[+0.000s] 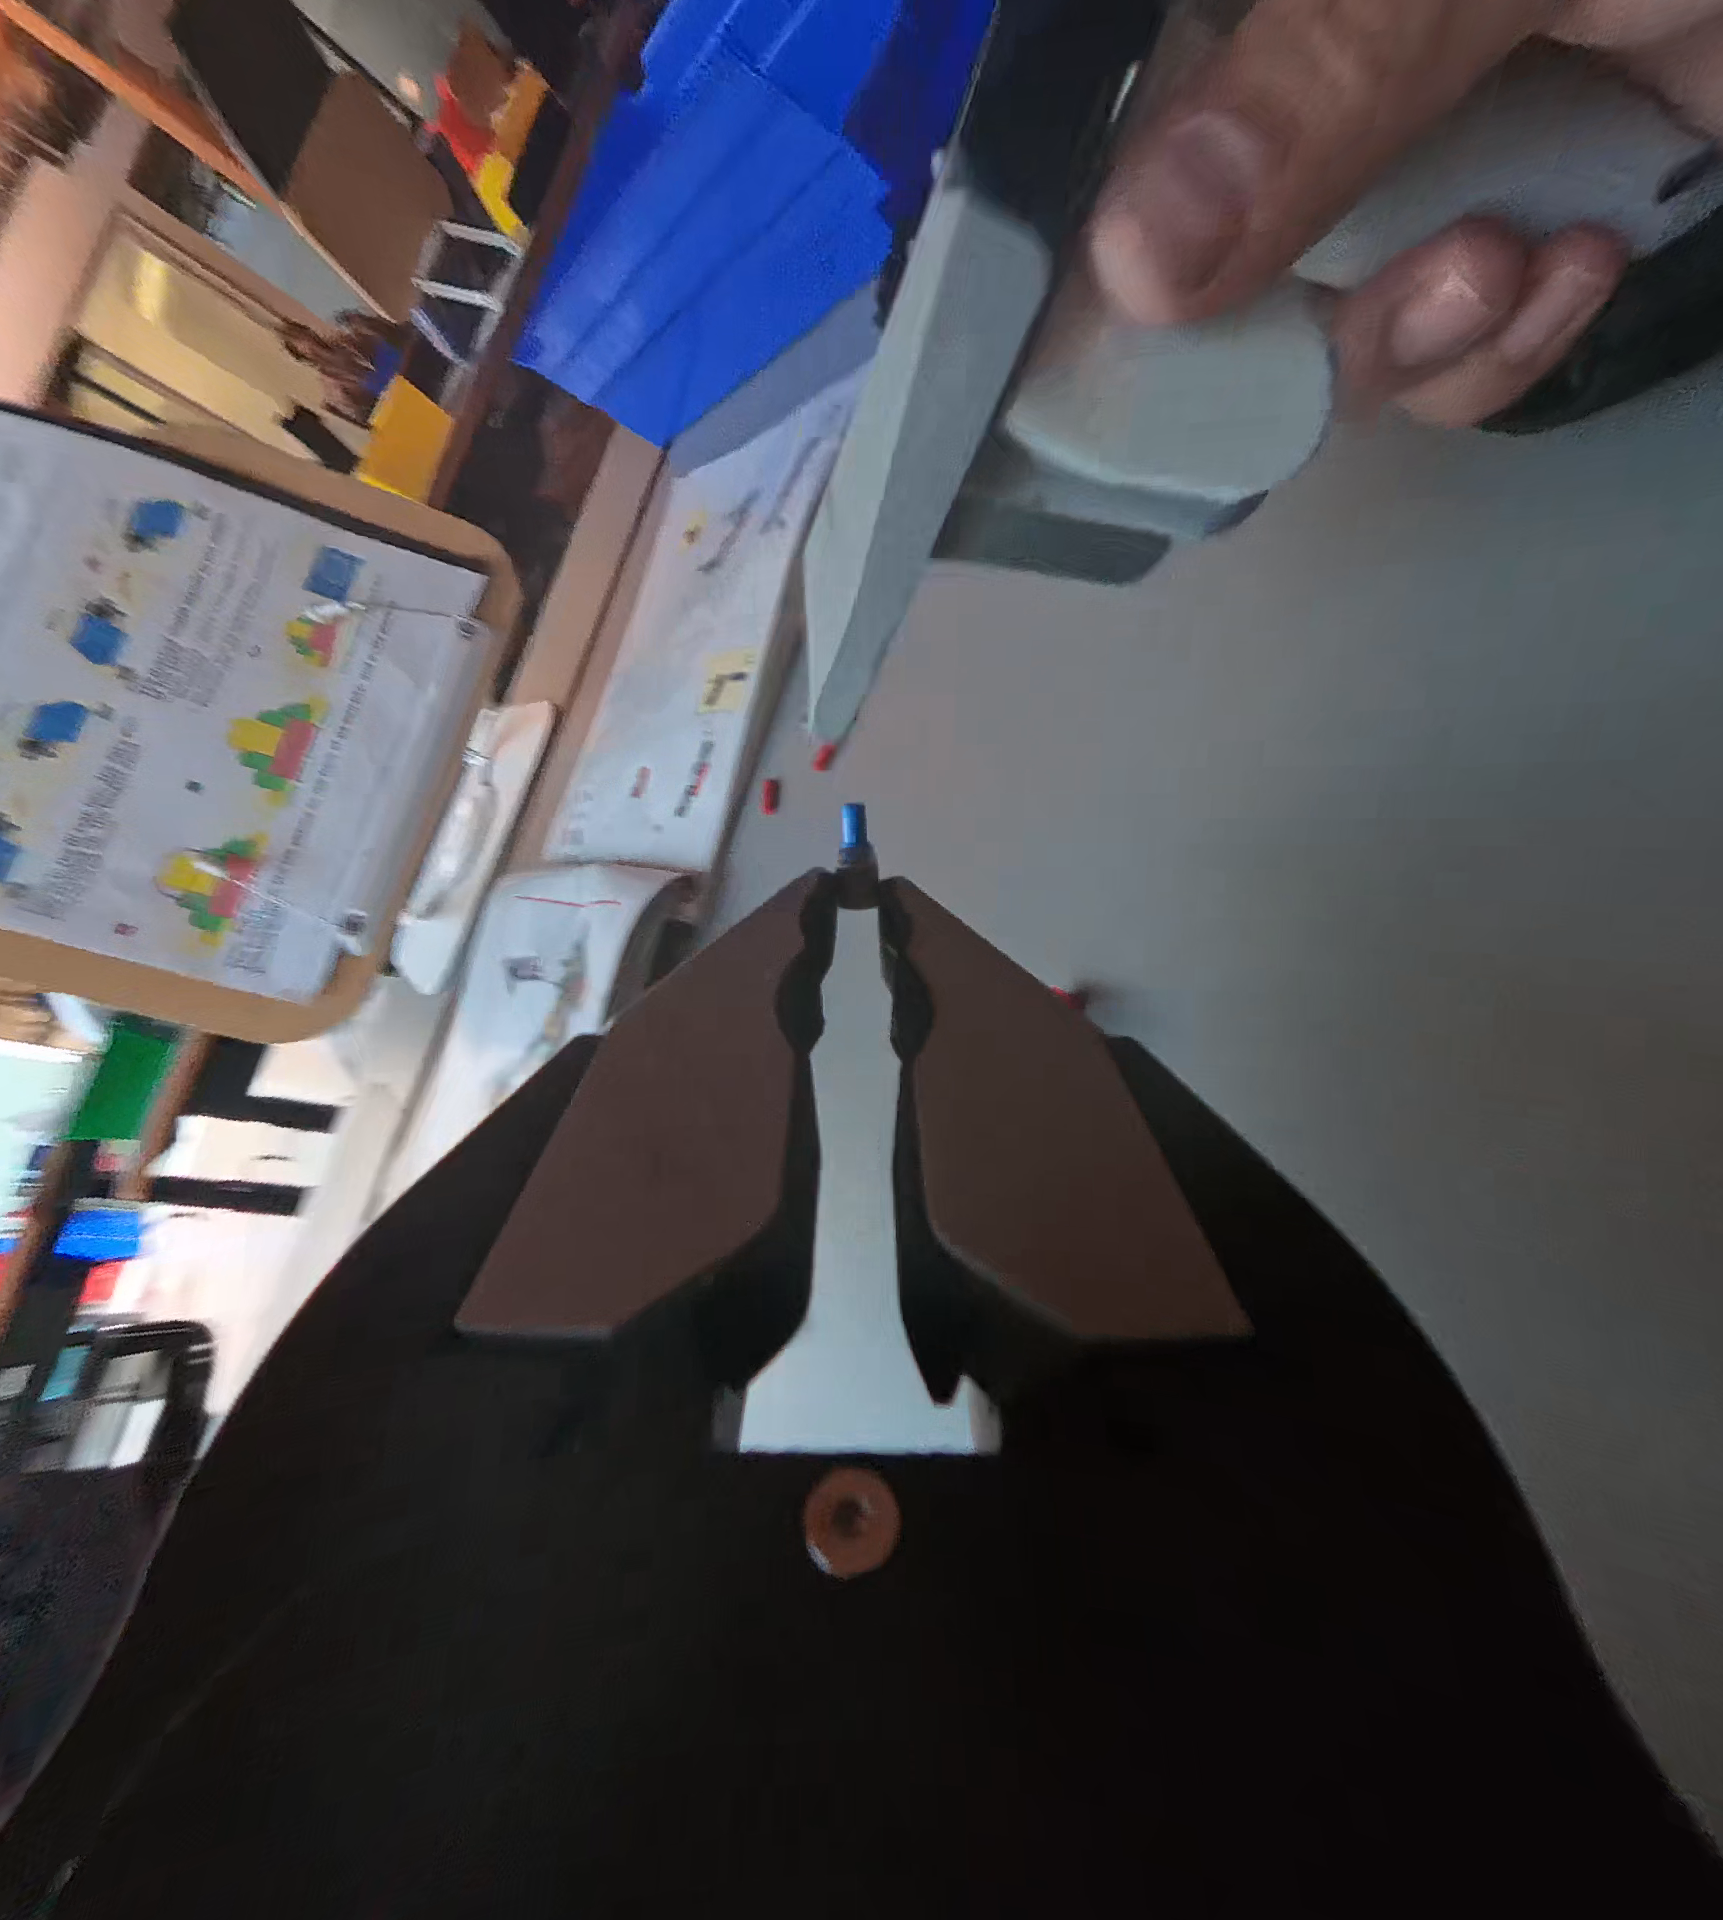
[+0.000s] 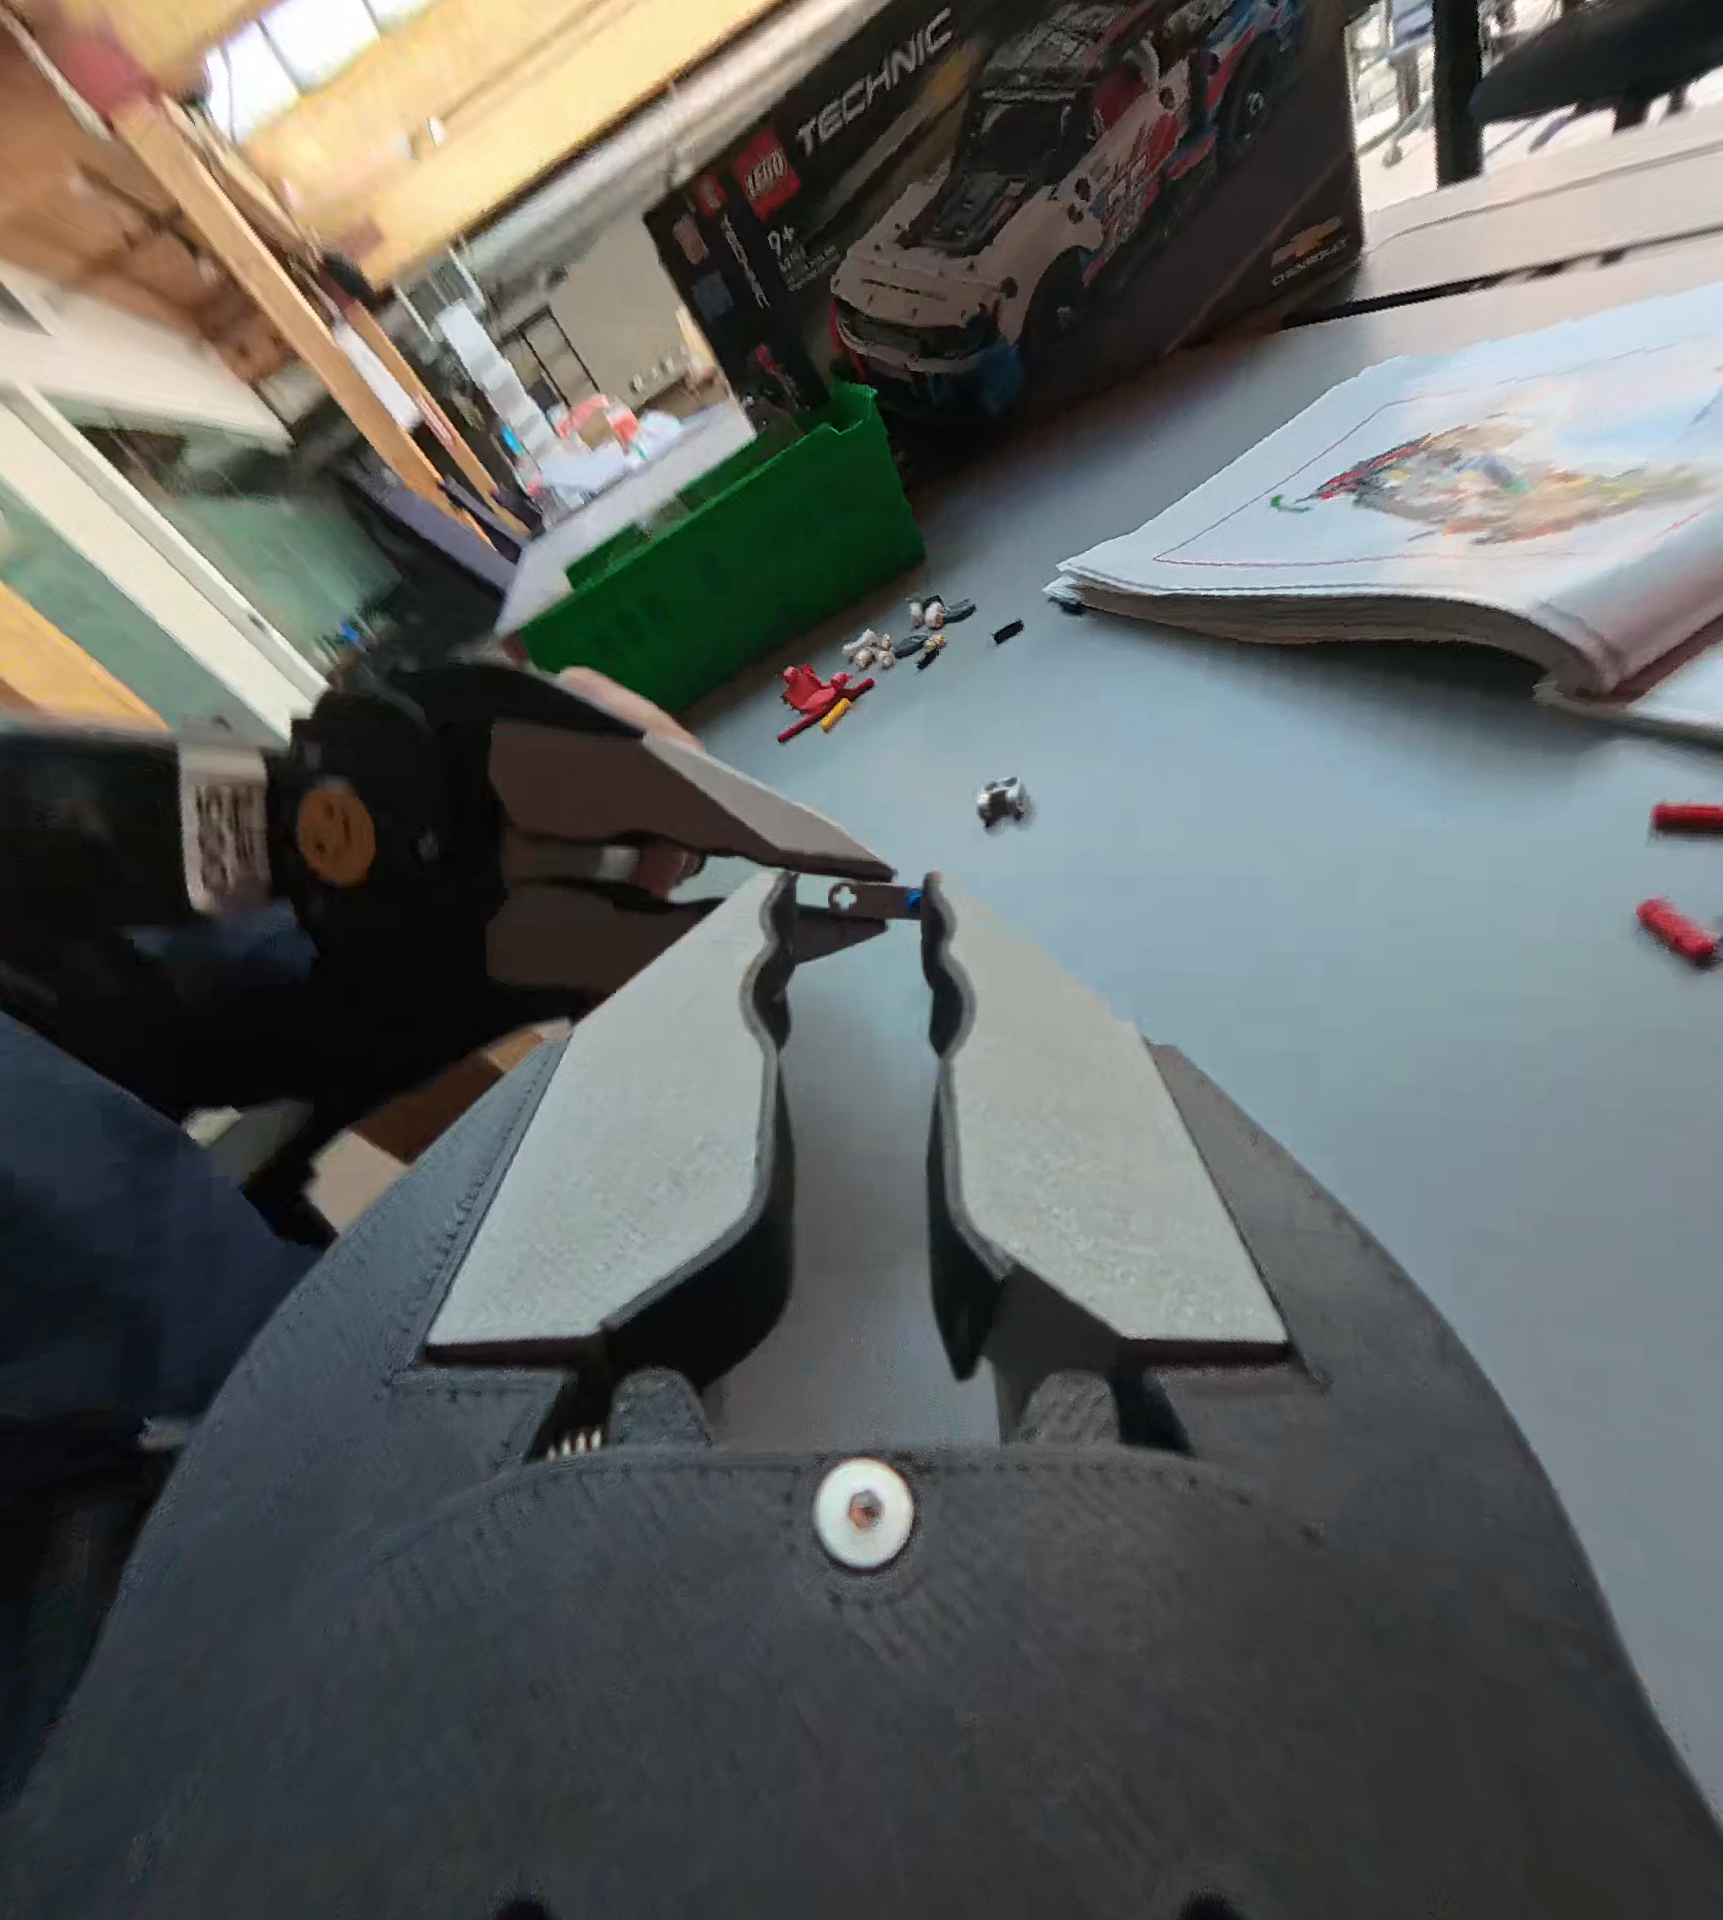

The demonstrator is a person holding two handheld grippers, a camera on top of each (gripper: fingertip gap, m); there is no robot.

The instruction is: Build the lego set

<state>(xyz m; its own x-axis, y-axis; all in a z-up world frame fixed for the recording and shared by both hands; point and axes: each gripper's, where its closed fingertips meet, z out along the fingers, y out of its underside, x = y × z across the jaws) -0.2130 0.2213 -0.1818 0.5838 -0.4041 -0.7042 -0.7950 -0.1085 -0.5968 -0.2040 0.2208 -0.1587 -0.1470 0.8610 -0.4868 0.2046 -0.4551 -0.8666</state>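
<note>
Left gripper (image 1: 855, 891) is clamped on a dark beam (image 2: 862, 900) bearing a blue pin (image 1: 852, 828). Right gripper (image 2: 857, 896) – jaws parted, pads not gripping – straddles the beam's pin end above the grey table (image 2: 1252, 935).

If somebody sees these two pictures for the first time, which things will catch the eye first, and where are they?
In the middle, the left gripper pinches a small dark piece with a blue pin at its end, held above the grey table. The right gripper stands open around that piece. Farther back are a green bin, a large toy-car box and an open instruction booklet.
</note>
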